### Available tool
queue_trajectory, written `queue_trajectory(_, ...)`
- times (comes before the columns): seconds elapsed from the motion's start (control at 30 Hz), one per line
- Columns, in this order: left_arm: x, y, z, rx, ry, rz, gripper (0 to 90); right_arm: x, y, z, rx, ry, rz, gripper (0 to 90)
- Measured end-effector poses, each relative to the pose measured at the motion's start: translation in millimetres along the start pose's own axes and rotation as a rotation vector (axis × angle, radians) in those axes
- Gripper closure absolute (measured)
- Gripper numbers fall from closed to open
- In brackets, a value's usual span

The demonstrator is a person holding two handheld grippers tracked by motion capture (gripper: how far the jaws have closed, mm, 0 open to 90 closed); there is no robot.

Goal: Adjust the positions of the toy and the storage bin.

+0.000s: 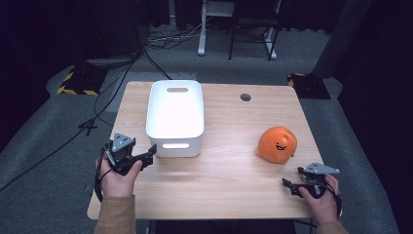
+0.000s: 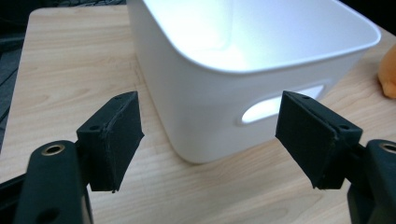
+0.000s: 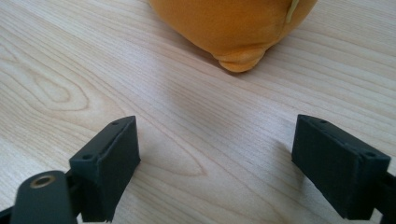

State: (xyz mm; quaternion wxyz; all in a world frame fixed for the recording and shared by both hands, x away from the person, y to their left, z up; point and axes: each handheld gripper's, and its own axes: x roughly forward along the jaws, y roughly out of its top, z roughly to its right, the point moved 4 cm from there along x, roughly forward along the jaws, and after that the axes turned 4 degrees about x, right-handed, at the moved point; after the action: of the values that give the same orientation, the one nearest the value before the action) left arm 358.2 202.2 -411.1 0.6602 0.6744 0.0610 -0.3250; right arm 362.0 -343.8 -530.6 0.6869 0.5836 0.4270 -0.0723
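The left hand-held gripper [image 1: 146,157] is hovering with its jaws standing apart and nothing between them, and the white bin [image 1: 175,117] is sitting just ahead of its tips, the near wall with the handle slot facing them. The right hand-held gripper [image 1: 288,184] is resting low over the tabletop [image 1: 229,170] with its jaws spread wide and empty. The orange plush toy [image 1: 276,145] is lying on the wood a little beyond and ahead of that gripper, clear of its pads.
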Motion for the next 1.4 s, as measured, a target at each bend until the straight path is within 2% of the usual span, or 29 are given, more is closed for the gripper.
queue_trajectory(0.17,10.3,15.3,-2.9,-0.005,0.014,0.024,24.2,0.0,0.0,0.1,-0.001,0.000,0.000,15.2)
queue_trajectory(0.3,21.2,23.0,-6.8,-0.034,0.016,0.041,25.5,0.0,0.0,0.0,0.000,0.000,0.000,15.2)
queue_trajectory(0.43,35.1,27.7,-12.6,-0.049,0.022,0.024,26.9,0.0,0.0,0.1,-0.001,0.000,0.000,15.2)
queue_trajectory(0.53,39.4,28.8,-13.7,-0.052,0.025,0.019,27.9,0.0,0.0,0.1,-0.001,0.000,0.000,15.2)
queue_trajectory(0.73,49.6,25.9,-18.1,-0.020,0.062,-0.026,29.0,0.0,0.0,0.1,-0.001,0.000,0.000,15.2)
queue_trajectory(0.83,52.2,25.1,-16.7,-0.016,0.043,-0.010,30.9,0.0,0.0,0.1,-0.001,0.000,0.000,15.2)
queue_trajectory(0.87,52.3,25.4,-16.4,-0.004,0.044,-0.012,32.4,0.0,0.0,0.1,-0.001,0.000,0.000,15.2)
queue_trajectory(0.9,54.4,25.6,-12.7,0.004,0.009,-0.002,39.0,0.0,0.0,0.1,-0.001,0.000,0.000,15.2)
queue_trajectory(0.93,54.4,25.6,-12.7,0.004,0.009,-0.002,40.3,0.0,0.0,0.1,-0.001,0.000,0.000,15.2)
queue_trajectory(0.97,56.5,24.4,-10.8,0.015,0.017,-0.009,40.3,0.0,0.0,0.1,-0.001,0.000,0.000,15.2)
queue_trajectory(1.07,56.8,22.9,-6.4,-0.003,0.013,0.003,39.3,0.0,0.0,0.1,-0.001,0.000,0.000,15.1)
queue_trajectory(1.2,53.9,19.8,-0.4,0.001,0.008,0.014,39.7,0.0,0.0,0.1,-0.002,0.000,0.000,15.1)
queue_trajectory(1.3,50.6,16.8,6.8,0.010,-0.008,0.015,39.6,0.0,0.0,0.1,-0.002,0.000,0.000,15.2)
queue_trajectory(1.4,47.0,12.5,15.5,0.014,-0.043,0.024,39.5,0.0,0.0,0.1,-0.002,0.000,0.000,15.2)
